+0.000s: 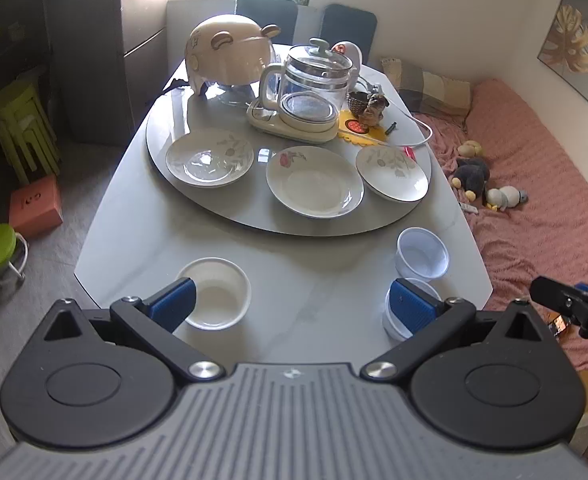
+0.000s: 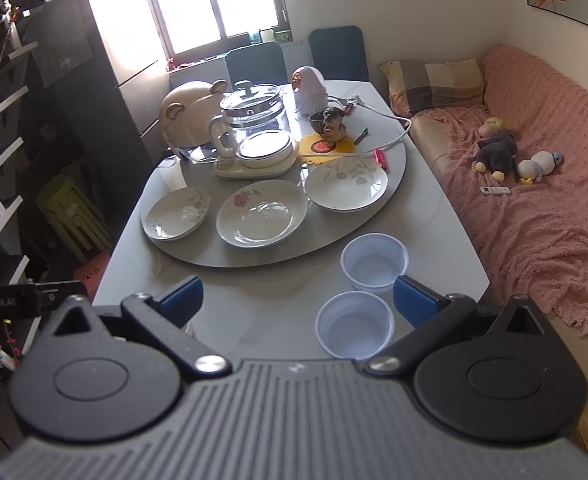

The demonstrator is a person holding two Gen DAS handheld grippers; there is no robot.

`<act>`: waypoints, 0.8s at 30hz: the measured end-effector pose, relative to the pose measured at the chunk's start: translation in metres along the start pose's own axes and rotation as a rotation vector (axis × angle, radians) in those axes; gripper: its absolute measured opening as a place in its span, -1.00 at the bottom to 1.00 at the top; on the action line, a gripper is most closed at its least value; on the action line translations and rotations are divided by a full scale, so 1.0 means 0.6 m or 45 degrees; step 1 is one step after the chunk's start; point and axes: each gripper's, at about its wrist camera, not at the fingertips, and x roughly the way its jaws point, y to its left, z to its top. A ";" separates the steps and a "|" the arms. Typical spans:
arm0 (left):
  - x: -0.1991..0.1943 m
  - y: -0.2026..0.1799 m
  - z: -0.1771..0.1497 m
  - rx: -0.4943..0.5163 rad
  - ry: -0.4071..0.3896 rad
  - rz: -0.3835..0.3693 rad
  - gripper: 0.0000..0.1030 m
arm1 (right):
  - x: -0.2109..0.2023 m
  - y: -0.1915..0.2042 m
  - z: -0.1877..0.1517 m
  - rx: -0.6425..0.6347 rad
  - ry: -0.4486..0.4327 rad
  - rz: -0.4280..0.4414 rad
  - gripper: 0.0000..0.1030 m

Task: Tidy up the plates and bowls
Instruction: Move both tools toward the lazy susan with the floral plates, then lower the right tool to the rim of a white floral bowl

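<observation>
Both my grippers are spread wide with nothing in them, left gripper [image 1: 292,306] and right gripper [image 2: 298,300] hovering over the near edge of the table [image 1: 134,208]. White bowl [image 1: 214,294] sits at the near left, two clear plastic bowls [image 2: 375,261] [image 2: 354,325] sit just beside each other by the near right edge. Three plates [image 1: 209,157] [image 1: 314,186] [image 1: 392,173] are lined up along the near rim of the grey turntable [image 1: 254,216], kettle [image 1: 314,88] behind them.

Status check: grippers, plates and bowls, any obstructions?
Left gripper open, empty; right gripper open, empty. Three plates on turntable, three bowls on table, nothing stacked. Kettle behind plates, not blocking.
</observation>
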 end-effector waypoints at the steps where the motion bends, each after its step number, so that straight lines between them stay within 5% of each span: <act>1: 0.006 -0.004 0.001 0.000 0.004 -0.003 1.00 | 0.003 -0.008 -0.001 0.014 0.000 0.004 1.00; 15: 0.136 -0.076 0.024 0.053 -0.067 0.011 1.00 | 0.111 -0.060 -0.005 0.064 -0.030 0.043 1.00; 24: 0.280 -0.108 0.083 -0.010 -0.091 -0.021 1.00 | 0.273 -0.064 0.035 -0.092 -0.034 0.124 1.00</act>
